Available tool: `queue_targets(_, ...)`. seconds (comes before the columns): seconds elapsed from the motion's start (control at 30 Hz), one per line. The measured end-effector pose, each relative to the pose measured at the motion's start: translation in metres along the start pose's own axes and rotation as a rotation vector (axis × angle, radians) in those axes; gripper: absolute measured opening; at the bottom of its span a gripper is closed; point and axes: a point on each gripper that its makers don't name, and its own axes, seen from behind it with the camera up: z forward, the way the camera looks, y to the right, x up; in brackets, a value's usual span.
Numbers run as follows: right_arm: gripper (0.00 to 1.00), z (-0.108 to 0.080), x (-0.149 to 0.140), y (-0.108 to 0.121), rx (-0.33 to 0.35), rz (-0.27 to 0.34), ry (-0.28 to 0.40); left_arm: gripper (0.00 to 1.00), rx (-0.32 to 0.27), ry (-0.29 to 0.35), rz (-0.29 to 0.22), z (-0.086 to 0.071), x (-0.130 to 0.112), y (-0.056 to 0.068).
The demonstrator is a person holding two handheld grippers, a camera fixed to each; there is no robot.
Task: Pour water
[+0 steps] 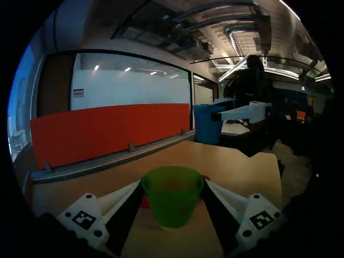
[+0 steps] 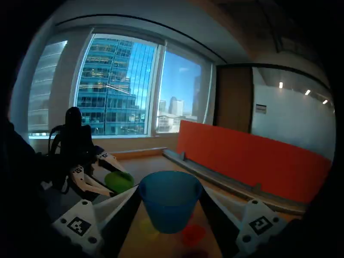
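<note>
A green plastic cup (image 1: 173,202) stands upright between the fingers of my left gripper (image 1: 172,184), which is shut on its sides over the wooden table (image 1: 232,161). My right gripper (image 2: 170,189) is shut on a blue plastic cup (image 2: 170,204), also upright. In the left gripper view the blue cup (image 1: 208,124) and the white right gripper (image 1: 246,112) show farther off, past the table's far end. The right gripper view shows the green cup (image 2: 118,181) in the left gripper (image 2: 92,178) off to the left. Whether either cup holds water is hidden.
A red partition (image 1: 107,129) with a grey rail (image 1: 112,157) runs along one side of the table. Small red (image 2: 192,234) and yellow (image 2: 148,226) round spots lie on the tabletop under the blue cup. Large windows (image 2: 116,86) are behind the person's dark sleeve (image 2: 73,142).
</note>
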Motion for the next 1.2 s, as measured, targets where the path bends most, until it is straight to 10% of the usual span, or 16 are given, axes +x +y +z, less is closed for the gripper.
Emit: queue_targets(1.2, 0.93, 0.029, -0.103, -0.004, 0.104, 0.045, -0.23, 0.88, 0.004, -0.265, 0.018, 0.008, -0.087, -0.031)
